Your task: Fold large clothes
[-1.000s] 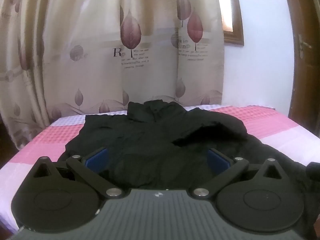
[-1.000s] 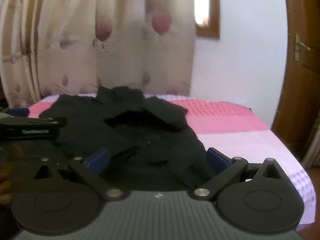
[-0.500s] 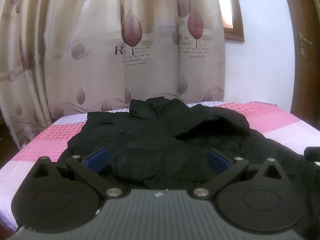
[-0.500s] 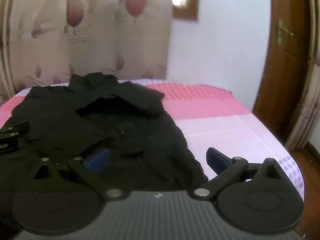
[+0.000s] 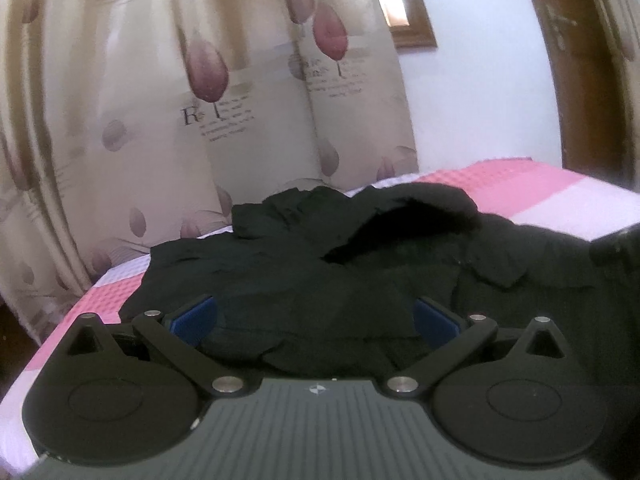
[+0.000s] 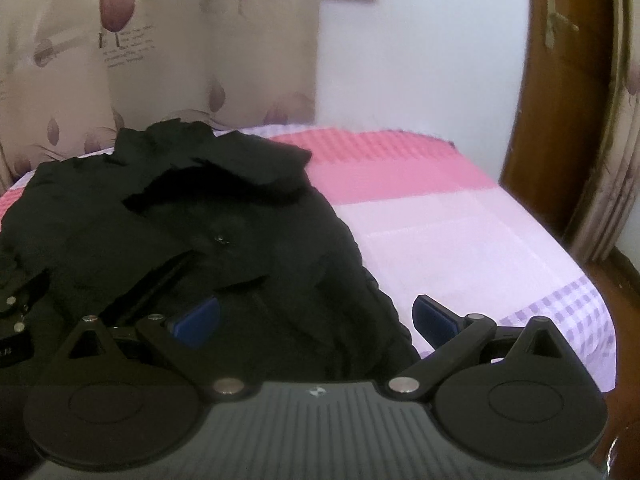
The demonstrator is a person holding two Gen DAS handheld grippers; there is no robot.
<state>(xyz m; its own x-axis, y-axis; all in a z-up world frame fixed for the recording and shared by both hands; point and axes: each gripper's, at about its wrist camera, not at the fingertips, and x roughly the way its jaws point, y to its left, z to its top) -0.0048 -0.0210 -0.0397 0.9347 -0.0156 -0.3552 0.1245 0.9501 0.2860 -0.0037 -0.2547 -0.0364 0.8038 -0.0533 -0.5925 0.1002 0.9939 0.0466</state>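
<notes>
A large black jacket (image 5: 304, 280) lies spread and rumpled on the bed (image 6: 440, 224), its matte cloth bunched in soft folds, with a hood (image 5: 424, 208) heaped open toward the far end. From the right wrist view the jacket (image 6: 224, 248) covers the left part of the bed, a small round button (image 6: 219, 239) showing on its front and its ribbed edge running down beside bare bedding. The bedsheet has a waffle-like checked weave in pink, pale lilac and white bands.

The left gripper (image 5: 314, 318) hovers low over the near hem with its blue-padded fingers (image 5: 192, 316) spread wide, holding nothing. The right gripper (image 6: 316, 318) is likewise spread wide, one blue pad (image 6: 198, 322) over the black cloth and the other (image 6: 434, 320) over the pale sheet.

Behind the bed hangs a cream curtain (image 5: 200, 100) in long pleats, printed with mauve leaf shapes and small lettering. To the right stand a white wall (image 6: 420, 60) and a brown wooden door (image 6: 560, 80) with a metal handle.
</notes>
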